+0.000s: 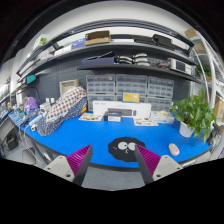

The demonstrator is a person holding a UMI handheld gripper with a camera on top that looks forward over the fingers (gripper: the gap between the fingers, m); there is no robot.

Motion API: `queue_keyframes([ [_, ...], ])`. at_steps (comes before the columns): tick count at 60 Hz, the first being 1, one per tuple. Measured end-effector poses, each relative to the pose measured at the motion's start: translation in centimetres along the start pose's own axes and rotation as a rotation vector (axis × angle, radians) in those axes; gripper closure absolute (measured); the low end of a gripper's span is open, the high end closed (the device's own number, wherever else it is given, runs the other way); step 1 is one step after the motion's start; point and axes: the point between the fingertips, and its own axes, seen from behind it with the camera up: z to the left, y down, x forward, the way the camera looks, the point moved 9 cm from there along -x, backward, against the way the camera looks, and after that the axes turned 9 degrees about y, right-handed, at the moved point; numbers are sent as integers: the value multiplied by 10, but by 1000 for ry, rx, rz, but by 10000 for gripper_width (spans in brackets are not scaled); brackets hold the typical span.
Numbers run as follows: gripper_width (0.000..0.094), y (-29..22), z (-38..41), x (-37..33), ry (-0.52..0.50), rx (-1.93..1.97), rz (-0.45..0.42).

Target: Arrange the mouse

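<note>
A small light-coloured mouse (174, 150) lies on the blue table top (100, 133), near its front right corner and below the potted plant. A black round mouse mat with two cartoon eyes (124, 147) lies on the blue surface just ahead of my fingers, slightly nearer the right one. My gripper (113, 161) is open and empty, held above the table's front edge. Its magenta pads (149, 160) stand wide apart. The mouse lies to the right of the right finger, apart from it.
A potted green plant (195, 113) stands at the table's right end. A patterned bag (61, 105) lies at the left. Small boxes and papers (128, 116) sit along the back. Shelves with drawer cabinets (118, 88) rise behind the table.
</note>
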Motion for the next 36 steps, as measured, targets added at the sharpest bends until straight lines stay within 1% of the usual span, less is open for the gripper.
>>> queue_keyframes([
  [6, 79, 12, -10, 3, 11, -4, 25],
  [15, 92, 50, -45, 13, 40, -16, 77],
  [18, 127, 65, -61, 17, 48, -17, 102],
  [21, 145, 80, -81, 22, 69, -13, 132],
  [27, 144, 106, -126, 33, 132, -8, 189],
  [36, 144, 125, -193, 61, 230, -8, 249],
])
